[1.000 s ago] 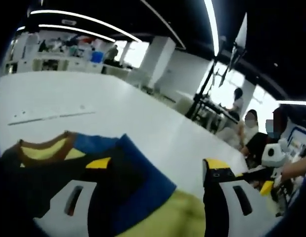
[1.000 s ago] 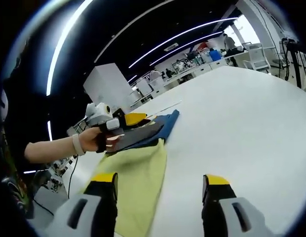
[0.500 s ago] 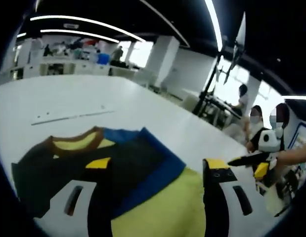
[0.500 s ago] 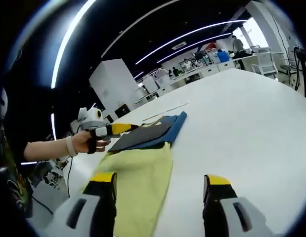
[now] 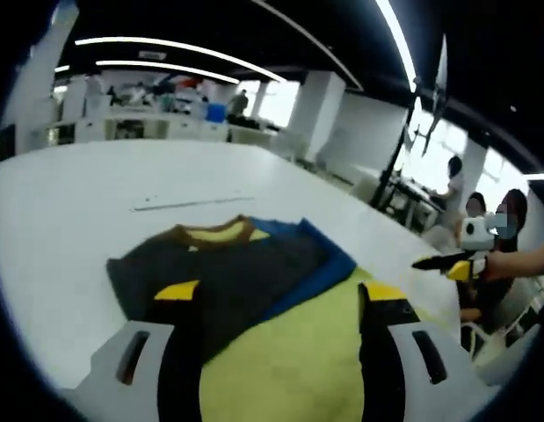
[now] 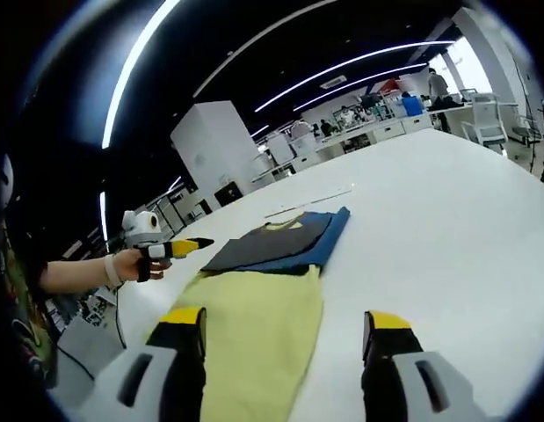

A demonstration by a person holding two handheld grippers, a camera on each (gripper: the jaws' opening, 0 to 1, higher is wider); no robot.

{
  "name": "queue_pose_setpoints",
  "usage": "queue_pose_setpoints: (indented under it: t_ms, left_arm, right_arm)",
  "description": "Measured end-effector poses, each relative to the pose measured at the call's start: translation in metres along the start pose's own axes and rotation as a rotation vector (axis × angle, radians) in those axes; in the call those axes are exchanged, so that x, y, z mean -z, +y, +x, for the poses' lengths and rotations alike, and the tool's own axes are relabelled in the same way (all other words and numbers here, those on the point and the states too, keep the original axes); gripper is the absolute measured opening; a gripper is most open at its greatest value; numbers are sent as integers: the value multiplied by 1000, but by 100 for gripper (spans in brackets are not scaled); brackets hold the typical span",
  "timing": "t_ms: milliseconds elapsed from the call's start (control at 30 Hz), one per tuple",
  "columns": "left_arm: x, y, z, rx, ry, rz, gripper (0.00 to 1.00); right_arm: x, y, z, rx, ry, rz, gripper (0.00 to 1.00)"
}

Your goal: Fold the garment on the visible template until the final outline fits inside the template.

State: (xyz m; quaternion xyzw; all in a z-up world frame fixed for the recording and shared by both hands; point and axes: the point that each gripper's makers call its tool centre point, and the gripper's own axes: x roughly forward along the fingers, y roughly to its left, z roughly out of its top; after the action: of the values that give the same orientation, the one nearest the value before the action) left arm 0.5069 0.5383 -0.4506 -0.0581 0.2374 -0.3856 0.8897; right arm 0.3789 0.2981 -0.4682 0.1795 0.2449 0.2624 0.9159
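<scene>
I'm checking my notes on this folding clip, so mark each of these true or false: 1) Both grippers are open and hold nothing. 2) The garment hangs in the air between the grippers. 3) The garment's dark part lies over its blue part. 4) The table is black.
1) True: the left gripper and the right gripper have their jaws apart with nothing between them.
2) False: the garment lies flat on the table, with neither gripper gripping it.
3) True: the dark part sits on top, with the blue part showing along its edge.
4) False: the table is white.
</scene>
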Motion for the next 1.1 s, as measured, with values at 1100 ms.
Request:
queue_pose_setpoints:
  t_ms: [1100]
  left_arm:
    - [80, 26, -133, -111, 117, -24, 65]
  right_arm:
    - [2, 23, 4, -34, 85, -132, 82]
